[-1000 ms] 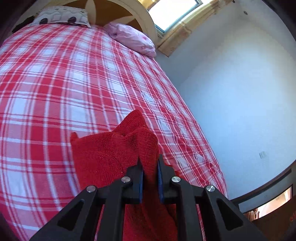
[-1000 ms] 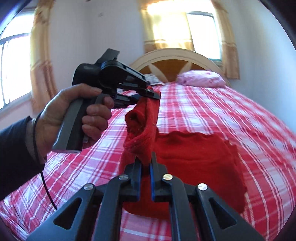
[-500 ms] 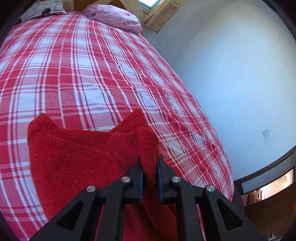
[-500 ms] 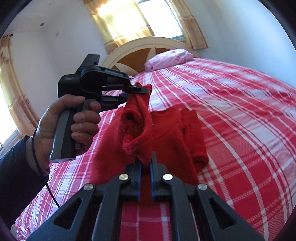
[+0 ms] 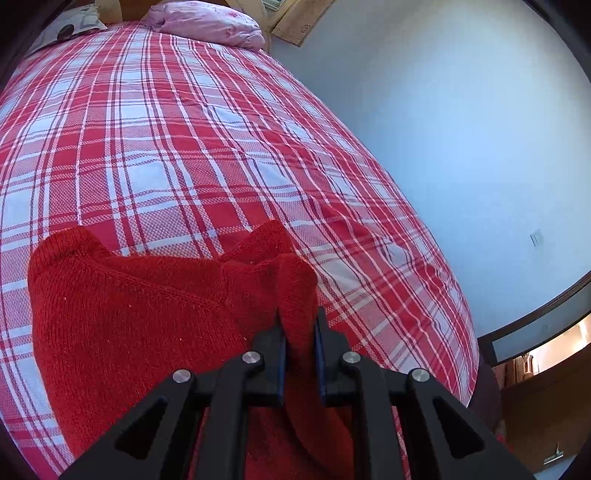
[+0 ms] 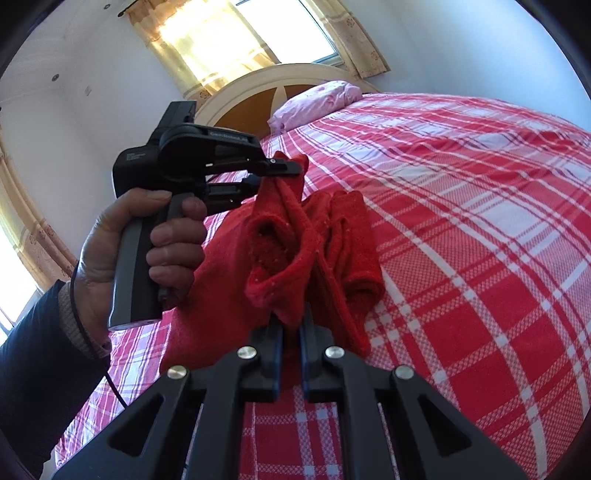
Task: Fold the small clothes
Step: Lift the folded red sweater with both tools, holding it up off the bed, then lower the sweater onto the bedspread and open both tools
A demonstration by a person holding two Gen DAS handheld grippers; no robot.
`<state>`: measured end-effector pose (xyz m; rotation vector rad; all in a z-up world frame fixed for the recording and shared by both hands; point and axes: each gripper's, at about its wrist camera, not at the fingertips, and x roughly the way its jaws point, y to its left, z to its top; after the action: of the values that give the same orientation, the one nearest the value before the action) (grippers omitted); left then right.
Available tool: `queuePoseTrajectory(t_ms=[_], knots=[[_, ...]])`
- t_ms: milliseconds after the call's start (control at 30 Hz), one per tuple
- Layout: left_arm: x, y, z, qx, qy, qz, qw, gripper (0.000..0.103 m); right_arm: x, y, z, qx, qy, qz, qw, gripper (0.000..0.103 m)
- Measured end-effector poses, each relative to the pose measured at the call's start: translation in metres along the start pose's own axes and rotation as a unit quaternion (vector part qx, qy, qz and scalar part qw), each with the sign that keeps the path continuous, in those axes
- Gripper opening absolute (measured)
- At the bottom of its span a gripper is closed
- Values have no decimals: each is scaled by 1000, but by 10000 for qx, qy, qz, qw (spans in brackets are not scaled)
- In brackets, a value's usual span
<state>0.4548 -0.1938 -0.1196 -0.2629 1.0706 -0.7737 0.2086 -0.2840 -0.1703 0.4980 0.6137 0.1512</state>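
A small red knitted garment (image 5: 129,317) lies on the red-and-white plaid bed (image 5: 184,147), with one edge lifted. My left gripper (image 5: 299,332) is shut on a raised fold of it. In the right wrist view the same garment (image 6: 332,236) hangs bunched between both grippers above the bed. My right gripper (image 6: 291,325) is shut on its lower fold. The left gripper (image 6: 284,170), held in a hand, pinches the upper corner.
A pink pillow (image 5: 207,18) and a patterned pillow (image 5: 70,26) lie at the headboard (image 6: 258,99). A white wall (image 5: 461,129) runs along the bed's right edge. Curtained windows (image 6: 236,29) stand behind the headboard.
Both grippers have carried the held edge of the garment over its body, so it is more bunched and doubled. Both views have dropped closer to the bed. Both grips are unchanged.
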Motion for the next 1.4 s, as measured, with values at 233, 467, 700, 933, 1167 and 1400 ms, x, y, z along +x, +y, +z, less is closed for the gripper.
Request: queuePoseTrajectory(t_ms=[233,467,700,933,1167,1400], knots=[[15,-9,-1,43,92,66,9999,12,-5,-11,0,275,10,40,9996,9],[27,-24,-9,373,183,404,9983,20,-6,-24,-5,618,77,98,9980,10],[-4,-68,-32,1443,-224,736,9865,22,-12,-35,-5,779,47,-53,9969,18],[-71,-42,-86,1577,-1183,1469,9693,53,-48,-52,7,846,-534,-804,9917,43],[-74,-25,-135,1866,-1248,1585,9615,60,-18,9,65,-186,-483,73,9986,43],[-57,-11,-160,2136,-1141,1566,9575,60,65,-15,68,12,818,-466,9956,29]])
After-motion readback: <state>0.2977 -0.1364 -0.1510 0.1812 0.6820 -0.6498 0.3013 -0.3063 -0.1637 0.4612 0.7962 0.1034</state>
